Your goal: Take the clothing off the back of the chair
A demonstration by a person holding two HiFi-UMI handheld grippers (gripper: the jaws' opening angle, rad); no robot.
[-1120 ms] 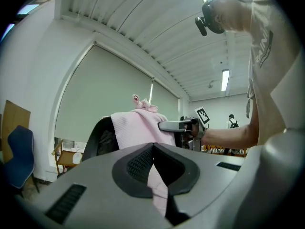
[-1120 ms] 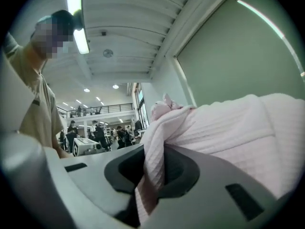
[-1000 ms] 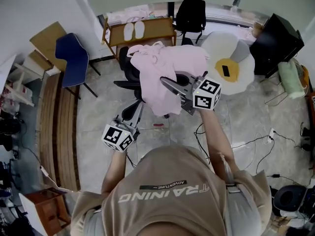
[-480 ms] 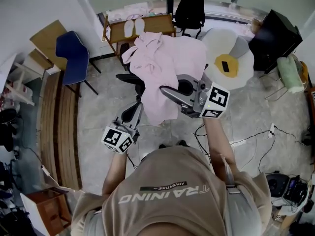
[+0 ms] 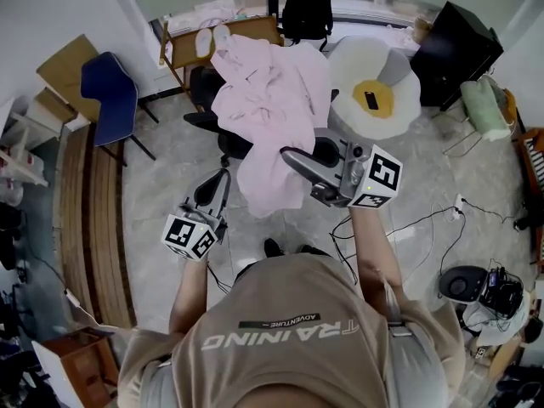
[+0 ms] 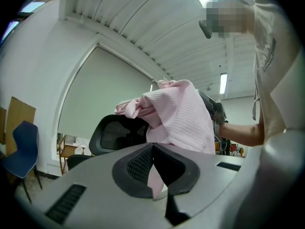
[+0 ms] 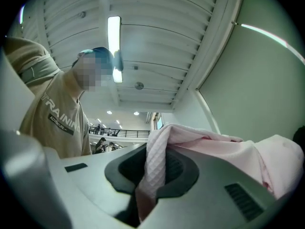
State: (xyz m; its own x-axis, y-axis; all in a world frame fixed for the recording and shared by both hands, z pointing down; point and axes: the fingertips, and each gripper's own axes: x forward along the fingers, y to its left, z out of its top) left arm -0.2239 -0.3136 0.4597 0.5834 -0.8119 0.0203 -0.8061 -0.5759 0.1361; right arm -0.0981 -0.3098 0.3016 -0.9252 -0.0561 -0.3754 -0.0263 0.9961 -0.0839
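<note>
A pink garment hangs in the air over the black office chair, and most of it is lifted off the backrest. My right gripper is shut on a fold of it; in the right gripper view the cloth runs between the pads of that gripper. My left gripper is low beside the garment's hanging hem, jaws together. In the left gripper view its tips meet in front of the garment and the chair's mesh back. A pink sliver shows in the gap below them.
A blue chair and a wooden bench stand at the left. A wooden table with slippers, a black backpack and an egg-shaped cushion lie beyond the chair. Cables trail on the floor at the right.
The right gripper has risen and pulled the garment up and away from the chair's back. The left gripper has drifted left, away from the hem.
</note>
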